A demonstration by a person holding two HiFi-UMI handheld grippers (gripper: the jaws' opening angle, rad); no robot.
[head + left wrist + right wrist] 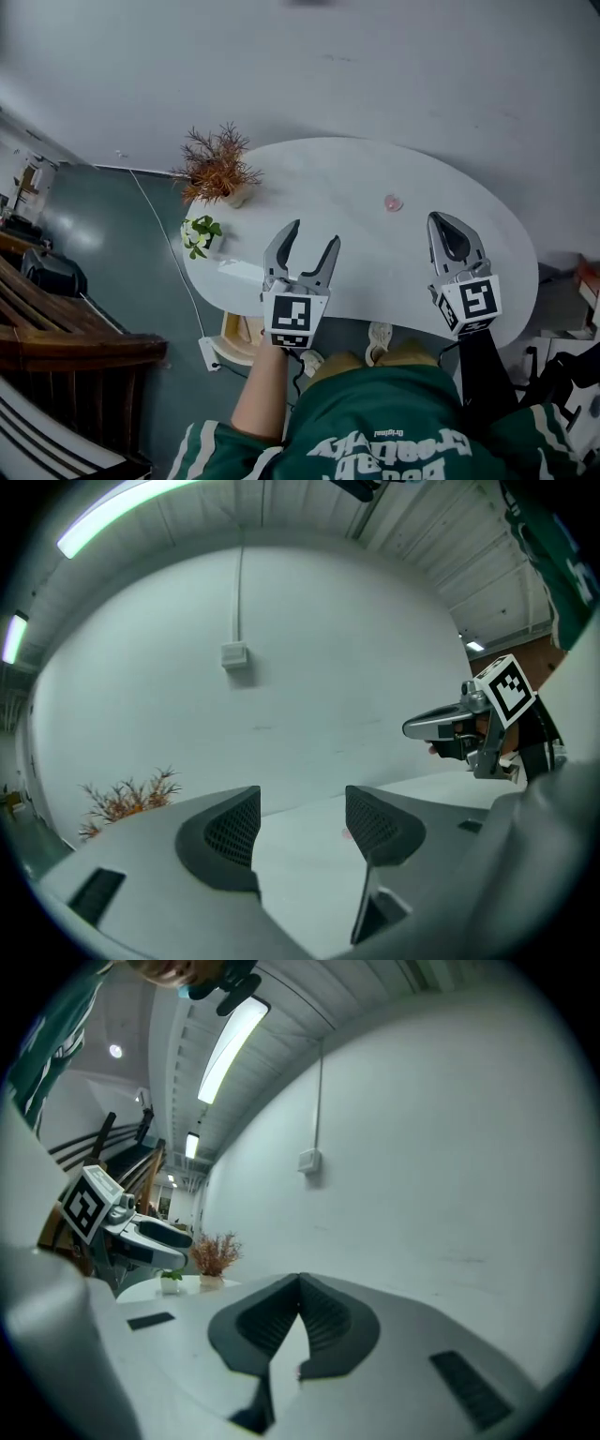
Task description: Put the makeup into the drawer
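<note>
A small pink makeup item (393, 202) lies on the white oval table (356, 169), far of centre. My left gripper (314, 234) hovers over the table's near edge, open and empty; the pink item is ahead and to its right. In the left gripper view it (345, 833) peeks out beside the right pad (375, 822). My right gripper (442, 219) hangs over the table's near right part, its tips shut together with nothing between them, as the right gripper view (300, 1281) confirms. The pink item sits just ahead and left of it. No drawer is in view.
A reddish dried plant (217, 167) and a small green plant in a white pot (199, 234) stand at the table's left end. Dark wooden furniture (66, 342) is on the floor at the left. A grey wall (375, 56) runs behind the table.
</note>
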